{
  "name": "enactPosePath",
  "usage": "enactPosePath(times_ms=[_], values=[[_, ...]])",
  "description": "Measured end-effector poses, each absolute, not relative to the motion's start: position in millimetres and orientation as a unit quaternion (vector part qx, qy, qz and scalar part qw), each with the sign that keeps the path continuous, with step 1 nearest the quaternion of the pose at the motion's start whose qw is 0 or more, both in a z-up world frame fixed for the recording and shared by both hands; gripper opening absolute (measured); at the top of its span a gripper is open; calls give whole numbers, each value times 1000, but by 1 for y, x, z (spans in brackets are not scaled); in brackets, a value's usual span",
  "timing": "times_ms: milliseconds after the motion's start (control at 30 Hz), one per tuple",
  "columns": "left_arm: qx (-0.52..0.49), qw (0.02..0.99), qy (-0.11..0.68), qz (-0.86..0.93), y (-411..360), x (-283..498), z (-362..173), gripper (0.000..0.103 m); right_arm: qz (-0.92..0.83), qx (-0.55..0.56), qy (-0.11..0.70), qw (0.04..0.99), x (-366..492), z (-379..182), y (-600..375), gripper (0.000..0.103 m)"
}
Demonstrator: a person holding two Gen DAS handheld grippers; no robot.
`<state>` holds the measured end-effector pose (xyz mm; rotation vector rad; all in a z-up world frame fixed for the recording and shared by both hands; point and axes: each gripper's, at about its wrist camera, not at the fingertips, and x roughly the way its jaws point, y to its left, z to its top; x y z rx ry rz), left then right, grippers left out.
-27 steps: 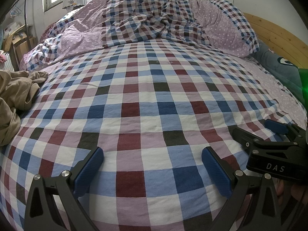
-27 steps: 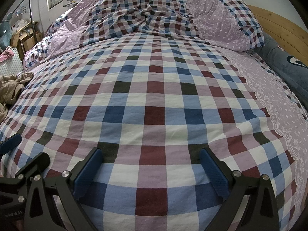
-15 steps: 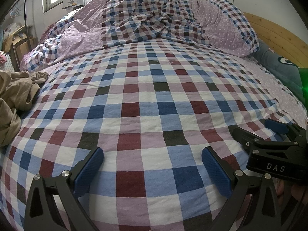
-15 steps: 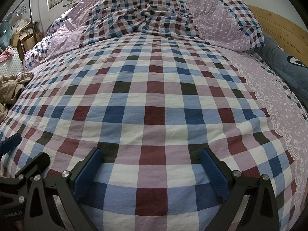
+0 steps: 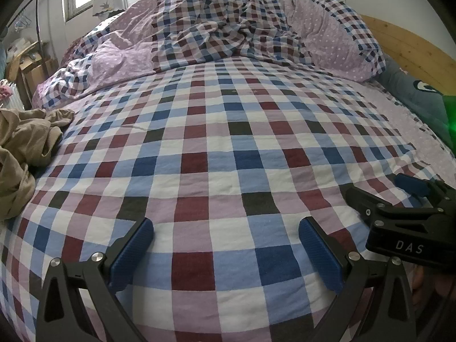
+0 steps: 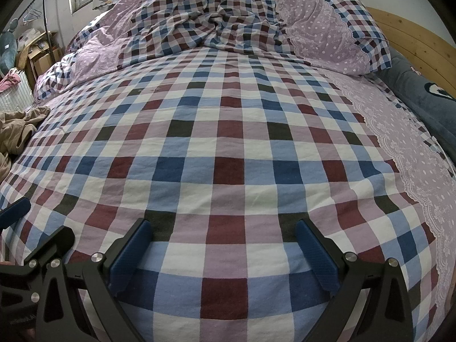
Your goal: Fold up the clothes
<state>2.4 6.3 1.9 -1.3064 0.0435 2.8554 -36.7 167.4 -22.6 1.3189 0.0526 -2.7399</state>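
Far off to the left of my jaws lies one crumpled tan garment (image 5: pixel 21 148) on the checked bed sheet (image 5: pixel 228 154). I have two grippers: my left gripper (image 5: pixel 226 252) and right gripper (image 6: pixel 223 252), both spread wide, holding nothing. Nothing has moved since a moment ago
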Motion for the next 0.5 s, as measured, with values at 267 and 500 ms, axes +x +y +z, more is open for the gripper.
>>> enactPosePath(times_ms=[267,500], values=[[-418,12,18,908,3,1,1,103,-899,434,17,48,-37,-24,167,103],[-421,20,10,907,0,0,-1,103,-899,435,10,51,-37,-24,169,103]])
